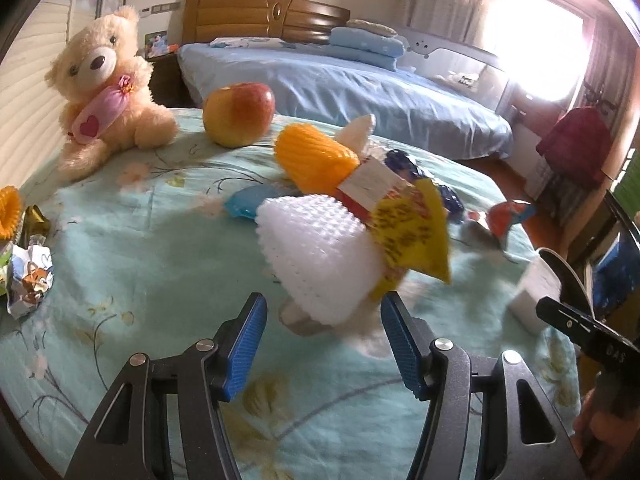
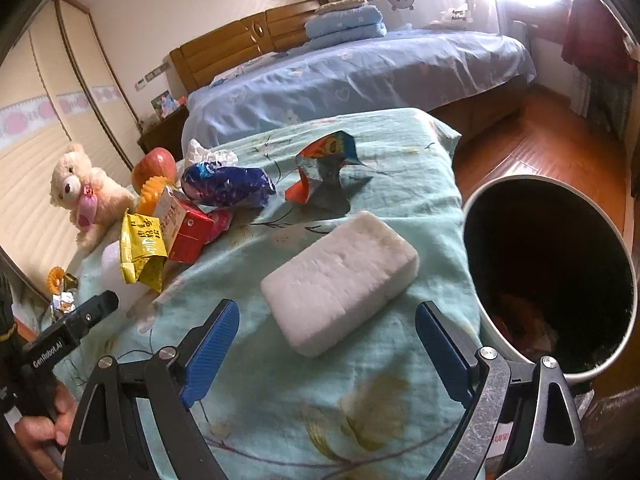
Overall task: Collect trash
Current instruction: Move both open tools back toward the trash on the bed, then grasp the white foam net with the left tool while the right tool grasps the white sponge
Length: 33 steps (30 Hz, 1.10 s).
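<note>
Trash lies on a green floral sheet [image 1: 140,264]. My left gripper [image 1: 324,320] is open just before a white foam fruit net [image 1: 316,260], with a yellow snack wrapper [image 1: 416,236], a red-and-white carton [image 1: 370,188] and an orange foam net [image 1: 312,156] behind it. My right gripper [image 2: 326,332] is open around the near end of a white foam block [image 2: 340,280] without touching it. A blue wrapper [image 2: 228,186] and an orange-blue wrapper [image 2: 324,168] lie beyond. A dark trash bin [image 2: 552,276] stands at the right.
A teddy bear [image 1: 104,88] and an apple [image 1: 238,114] sit at the far left of the sheet. Crumpled wrappers [image 1: 30,276] lie at the left edge. A blue bed [image 1: 344,88] stands behind. Wooden floor [image 2: 532,152] lies to the right.
</note>
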Available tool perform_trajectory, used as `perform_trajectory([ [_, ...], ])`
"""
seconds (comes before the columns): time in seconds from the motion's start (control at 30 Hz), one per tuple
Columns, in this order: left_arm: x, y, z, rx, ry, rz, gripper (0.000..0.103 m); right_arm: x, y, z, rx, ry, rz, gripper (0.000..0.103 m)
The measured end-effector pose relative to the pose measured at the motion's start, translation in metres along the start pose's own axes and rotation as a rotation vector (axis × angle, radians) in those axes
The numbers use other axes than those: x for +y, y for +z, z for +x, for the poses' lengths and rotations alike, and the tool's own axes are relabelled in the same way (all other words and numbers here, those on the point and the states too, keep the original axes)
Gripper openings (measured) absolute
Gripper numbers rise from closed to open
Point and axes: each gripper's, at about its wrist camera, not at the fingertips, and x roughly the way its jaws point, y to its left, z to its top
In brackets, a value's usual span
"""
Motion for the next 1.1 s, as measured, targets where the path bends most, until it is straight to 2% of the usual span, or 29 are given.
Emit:
perform_trajectory([
  [0.07, -0.003, 0.006, 0.008, 0.012, -0.004, -0.001, 0.057, 0.002, 0.001, 0.006, 0.016, -0.008, -0.009, 0.09],
  [0.1, -0.003, 0.011, 0.014, 0.018, -0.008, -0.002, 0.057, 0.003, 0.001, 0.008, 0.023, -0.014, -0.013, 0.083],
  [0.13, -0.003, 0.014, 0.019, 0.025, -0.012, -0.002, 0.046, 0.005, 0.001, 0.01, 0.027, -0.019, -0.018, 0.076],
  [0.17, -0.004, 0.013, 0.021, 0.04, -0.026, -0.003, 0.028, 0.005, 0.001, 0.011, 0.032, -0.022, -0.022, 0.061],
  [0.2, -0.002, 0.023, 0.032, 0.052, -0.039, -0.008, 0.02, 0.006, 0.001, 0.011, 0.038, -0.027, -0.026, 0.061],
  [0.3, -0.003, 0.027, 0.032, 0.04, -0.046, -0.003, 0.012, 0.009, -0.001, 0.006, 0.02, -0.033, -0.049, 0.056],
  [0.7, -0.003, 0.008, 0.008, 0.03, -0.078, -0.004, 0.01, 0.016, -0.008, -0.013, -0.01, 0.004, -0.068, 0.055],
  [1.1, -0.044, -0.003, -0.007, 0.045, -0.18, 0.086, 0.01, -0.001, -0.017, -0.035, -0.04, -0.01, -0.032, 0.056],
])
